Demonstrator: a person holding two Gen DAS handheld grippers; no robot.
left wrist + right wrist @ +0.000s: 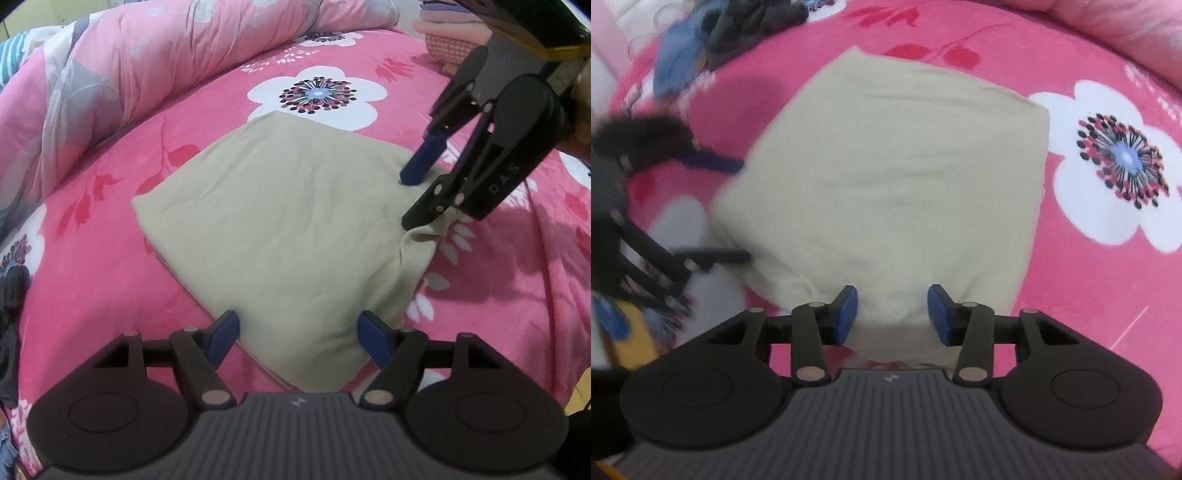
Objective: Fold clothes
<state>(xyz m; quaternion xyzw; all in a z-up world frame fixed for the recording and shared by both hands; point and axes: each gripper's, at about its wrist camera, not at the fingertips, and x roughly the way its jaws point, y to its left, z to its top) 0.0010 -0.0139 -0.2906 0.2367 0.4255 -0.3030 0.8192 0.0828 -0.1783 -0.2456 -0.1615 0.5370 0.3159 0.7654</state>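
Left side of my right-wrist view is a smeary blur, but both my grippers, left gripper (297, 334) and right gripper (892, 314), tilt down with jaws released over the folded beige cloth (280, 221) mid-bedspread (110, 295).

Brightness: both views are evenly and fairly brightly lit; colours on the pink bedspread (332, 55) look saturated.
Shadows: the right gripper (424, 199) throws a soft dark shadow on the bedspread toward 4 o'clock in the left wrist view.
Glare: faint sheen on the black gripper bodies only.
Blur: the right wrist view is smeared, strongest on the left gripper (742, 206) at 9 o'clock; the folded beige cloth (897, 192) has soft edges there.
Sharpness: the left wrist view is crisp at centre.
Distortion: fisheye bending curves the bed; black corners frame both views.
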